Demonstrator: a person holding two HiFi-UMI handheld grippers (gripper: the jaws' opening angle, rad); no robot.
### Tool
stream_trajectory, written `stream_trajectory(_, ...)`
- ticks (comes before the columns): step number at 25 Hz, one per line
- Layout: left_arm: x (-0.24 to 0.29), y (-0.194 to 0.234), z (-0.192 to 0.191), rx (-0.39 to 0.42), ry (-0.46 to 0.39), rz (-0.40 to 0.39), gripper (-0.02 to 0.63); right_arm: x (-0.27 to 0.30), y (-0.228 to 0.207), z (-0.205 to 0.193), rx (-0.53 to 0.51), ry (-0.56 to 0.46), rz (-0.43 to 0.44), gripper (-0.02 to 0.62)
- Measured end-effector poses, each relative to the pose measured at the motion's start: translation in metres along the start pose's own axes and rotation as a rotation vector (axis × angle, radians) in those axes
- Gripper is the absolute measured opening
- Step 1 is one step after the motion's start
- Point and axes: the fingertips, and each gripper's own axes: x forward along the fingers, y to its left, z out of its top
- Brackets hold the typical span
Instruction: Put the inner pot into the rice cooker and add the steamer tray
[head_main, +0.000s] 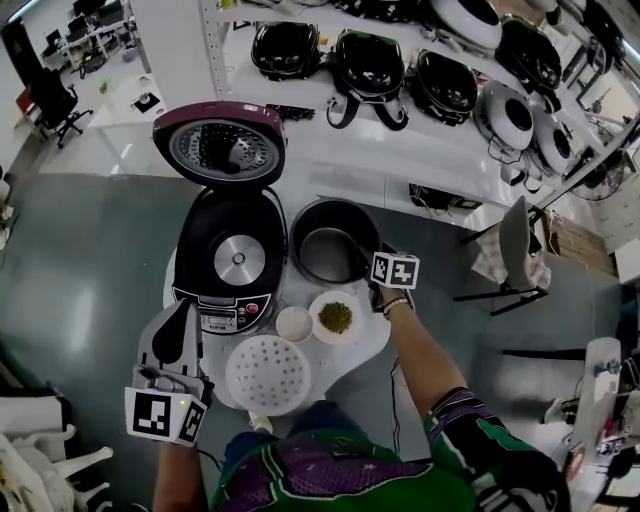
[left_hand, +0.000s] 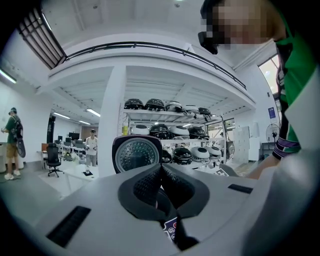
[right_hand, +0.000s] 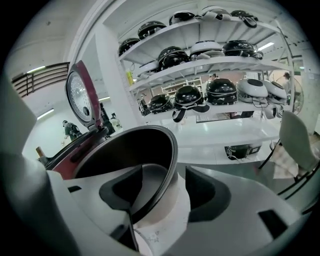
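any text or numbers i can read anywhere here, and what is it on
No text here is clear enough to quote.
rice cooker control panel: a display and small print, too small to read.
marker cubes: black and white square patterns only, no letters or numbers.
blue sign on the far wall in the left gripper view: too blurred to read.

Head view: from above, facing steeply down over the round table (head_main: 378, 330), the open rice cooker (head_main: 232, 262) and the inner pot (head_main: 333, 243). Left gripper view: low, nearly level, facing the cooker's raised lid (left_hand: 136, 154). Right gripper view: very near the pot's rim, angled down. All three share the lid and the shelves (right_hand: 225, 62) of cookers beyond.
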Motion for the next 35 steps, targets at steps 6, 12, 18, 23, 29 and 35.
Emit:
stream_trajectory(6, -0.002, 0.011, 0.0, 0.005, 0.001, 0.016, 0.02, 0.012, -0.001, -0.007, 0.026, 0.027, -0.028, 0.23)
stream_trajectory(12, -0.006, 0.022, 0.0, 0.007, 0.009, 0.03, 0.02, 0.013, -0.005, -0.005, 0.024, 0.032, -0.136, 0.12)
stream_trajectory(18, -0.011, 0.03, -0.002, 0.005, 0.013, 0.045, 0.02, 0.012, -0.015, 0.0, -0.01, 0.077, -0.247, 0.009)
stream_trajectory(23, -0.016, 0.036, -0.004, -0.004, 0.018, 0.044, 0.02, 0.01, -0.016, 0.0, 0.043, 0.073, -0.252, -0.003)
stream_trajectory(29, -0.022, 0.042, -0.007, -0.015, 0.021, 0.041, 0.02, 0.003, -0.011, 0.009, 0.047, 0.054, -0.245, 0.011)
stream_trajectory(35, -0.029, 0.048, -0.005, -0.023, 0.004, 0.034, 0.02, -0.011, -0.016, 0.015, 0.073, 0.02, -0.253, 0.014)
